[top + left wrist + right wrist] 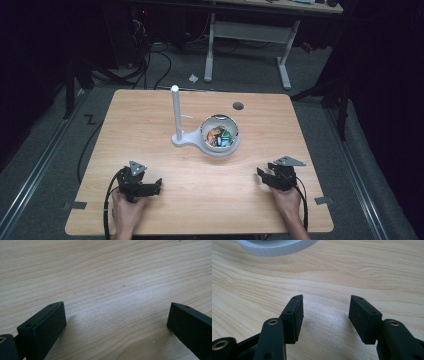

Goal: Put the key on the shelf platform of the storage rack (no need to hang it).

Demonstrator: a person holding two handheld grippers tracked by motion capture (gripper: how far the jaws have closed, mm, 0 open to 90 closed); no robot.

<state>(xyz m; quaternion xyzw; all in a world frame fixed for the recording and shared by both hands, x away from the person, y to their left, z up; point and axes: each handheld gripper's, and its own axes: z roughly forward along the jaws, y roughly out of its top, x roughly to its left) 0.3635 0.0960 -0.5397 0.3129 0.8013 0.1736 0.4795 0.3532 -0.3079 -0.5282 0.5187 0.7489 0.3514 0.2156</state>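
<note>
While both grippers rest at the near edge of the wooden table [150, 120], nothing looks started in the high view: the left gripper [156, 186] sits near left, the right gripper [261, 173] near right, and the white bowl [220, 148] of small colourful pieces stands well apart at the centre, beside a white upright post [176, 112] on the same base. From the left gripper view, its jaws stand wide apart over bare wood, holding nothing. From the right gripper view, the jaws are moderately spread and empty, with the bowl's ribbed base [277, 247] far ahead. I judge that reaching and grasping all remain.
</note>
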